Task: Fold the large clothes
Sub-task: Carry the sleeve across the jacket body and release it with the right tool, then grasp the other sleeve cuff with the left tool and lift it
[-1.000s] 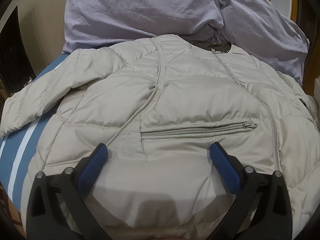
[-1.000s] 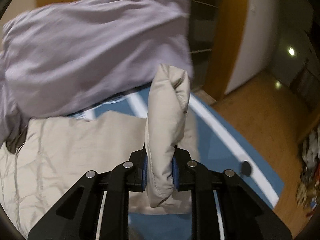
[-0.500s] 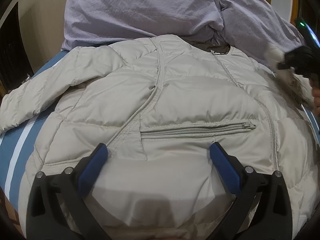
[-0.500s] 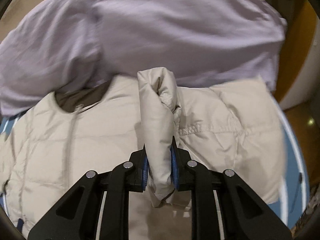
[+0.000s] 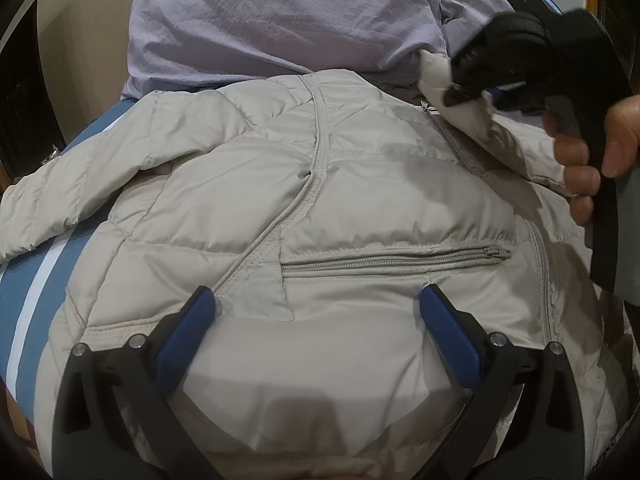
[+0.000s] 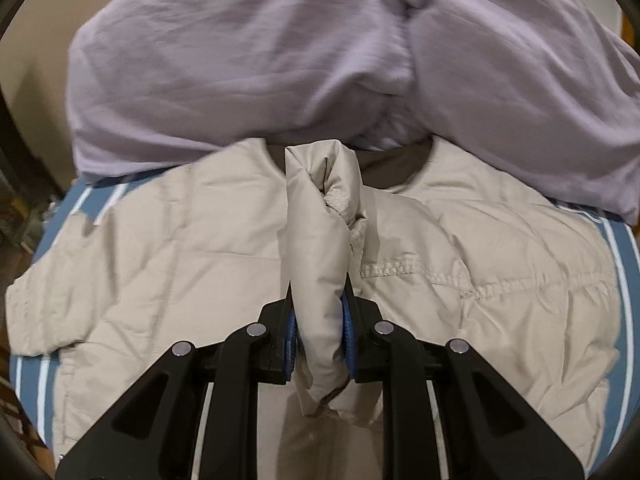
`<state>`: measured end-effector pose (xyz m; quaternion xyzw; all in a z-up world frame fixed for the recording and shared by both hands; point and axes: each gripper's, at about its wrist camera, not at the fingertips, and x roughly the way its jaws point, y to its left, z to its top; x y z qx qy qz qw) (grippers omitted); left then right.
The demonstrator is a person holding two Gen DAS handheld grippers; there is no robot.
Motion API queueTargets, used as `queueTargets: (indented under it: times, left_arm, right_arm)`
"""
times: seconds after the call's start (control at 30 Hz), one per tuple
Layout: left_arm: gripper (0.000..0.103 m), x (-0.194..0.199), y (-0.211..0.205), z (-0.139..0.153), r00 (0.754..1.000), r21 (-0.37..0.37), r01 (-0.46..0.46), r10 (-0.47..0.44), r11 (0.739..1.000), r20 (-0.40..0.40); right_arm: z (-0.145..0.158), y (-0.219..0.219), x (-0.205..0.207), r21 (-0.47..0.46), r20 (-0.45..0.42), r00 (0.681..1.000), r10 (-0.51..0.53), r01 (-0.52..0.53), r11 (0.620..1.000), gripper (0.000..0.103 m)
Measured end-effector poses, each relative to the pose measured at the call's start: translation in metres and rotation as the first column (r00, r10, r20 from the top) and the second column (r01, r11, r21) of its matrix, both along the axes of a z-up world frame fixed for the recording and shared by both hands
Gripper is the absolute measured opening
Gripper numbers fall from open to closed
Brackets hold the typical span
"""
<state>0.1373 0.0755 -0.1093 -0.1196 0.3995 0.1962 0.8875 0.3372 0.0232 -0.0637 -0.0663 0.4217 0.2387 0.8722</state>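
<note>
Jacket (image 5: 320, 200) lies spread on the striped bed (image 5: 24, 312), right gripper (image 6: 320, 336) clamping its sleeve (image 6: 320, 240) over the collar, left gripper (image 5: 316, 320) gaping above the hem; folding barely begun.

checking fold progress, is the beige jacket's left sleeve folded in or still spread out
Spread out: the left sleeve lies outstretched sideways off the jacket body, over the striped blue cover.
</note>
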Motion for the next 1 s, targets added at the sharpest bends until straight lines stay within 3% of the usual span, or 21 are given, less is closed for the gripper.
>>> queueTargets:
  times: [0.2, 0.37, 0.53, 0.67, 0.8, 1.0]
  left_arm:
    - [0.101, 0.000, 0.000, 0.000, 1.000, 0.001, 0.000, 0.000, 1.000, 0.000]
    - [0.101, 0.000, 0.000, 0.000, 1.000, 0.001, 0.000, 0.000, 1.000, -0.001]
    - [0.101, 0.000, 0.000, 0.000, 1.000, 0.001, 0.000, 0.000, 1.000, -0.001]
    - [0.101, 0.000, 0.000, 0.000, 1.000, 0.000, 0.000, 0.000, 1.000, 0.000]
    - [0.101, 0.000, 0.000, 0.000, 1.000, 0.000, 0.000, 0.000, 1.000, 0.000]
    - [0.101, -0.001, 0.002, 0.001, 1.000, -0.017, 0.007, -0.007, 1.000, 0.002]
  right_arm:
    - [-0.024, 0.004, -0.003, -0.020, -0.042, 0.998, 0.042, -0.043, 0.999, 0.024]
    - [-0.010, -0.004, -0.013, 0.020, -0.026, 0.996, 0.085, -0.084, 0.996, 0.060]
    - [0.009, -0.035, -0.007, 0.023, 0.096, 0.995, -0.031, 0.029, 0.999, 0.066]
    - [-0.008, -0.050, 0.005, -0.047, 0.104, 0.986, -0.131, 0.136, 0.990, 0.067]
    - [-0.035, -0.051, 0.013, -0.078, 0.046, 0.986, -0.160, 0.163, 0.983, 0.077]
    - [-0.056, -0.036, 0.005, -0.144, 0.132, 0.980, -0.151, 0.170, 0.975, 0.084]
